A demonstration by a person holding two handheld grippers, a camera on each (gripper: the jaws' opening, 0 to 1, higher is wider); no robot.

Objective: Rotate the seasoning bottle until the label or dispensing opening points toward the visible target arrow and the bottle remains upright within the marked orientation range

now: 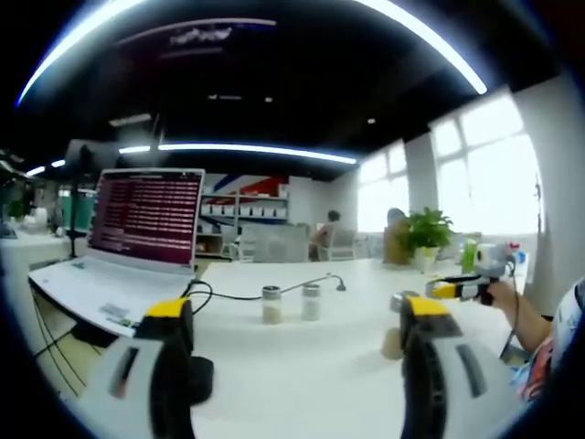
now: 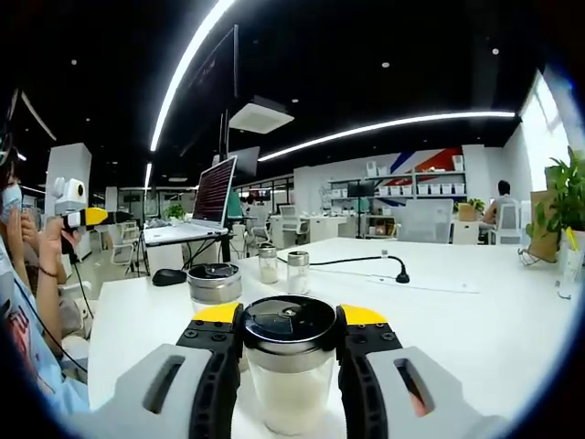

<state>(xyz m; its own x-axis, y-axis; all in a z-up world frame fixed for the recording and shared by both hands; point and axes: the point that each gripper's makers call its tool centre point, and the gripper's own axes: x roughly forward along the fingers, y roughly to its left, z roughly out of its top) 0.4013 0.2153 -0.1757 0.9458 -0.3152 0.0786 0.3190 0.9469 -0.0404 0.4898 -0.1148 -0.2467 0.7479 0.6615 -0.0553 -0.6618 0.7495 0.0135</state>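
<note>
**Seasoning bottle clamped in the right gripper, label and arrow unseen**

Label, dispensing opening and target arrow cannot be made out in either view. In the right gripper view the seasoning bottle [image 2: 291,366] stands upright between the yellow-tipped jaws of the right gripper [image 2: 291,334], which press against its neck on both sides; its lower part is cut off by the frame, and only the dark round cap and pale contents are plain.

Three more containers stand on the white table [image 2: 475,320]: one low metal-lidded jar [image 2: 214,283] just behind the held bottle, and two small shakers [image 2: 278,265] side by side farther back. The left gripper view shows that pair of shakers [image 1: 289,304] too, near the table's middle.

The left gripper [image 1: 297,343] has its two jaws spread wide with nothing between them. Its right jaw partly hides a small object whose kind I cannot tell. The other gripper comes in at the right edge, held by a hand.

One open laptop [image 1: 123,247] sits at the table's left end, one black mouse [image 2: 169,276] lies near it, and one dark cable [image 2: 366,262] runs across the tabletop behind the shakers. A potted plant [image 1: 425,233] stands at the far edge. Seated people and shelves are blurred in the background.
</note>
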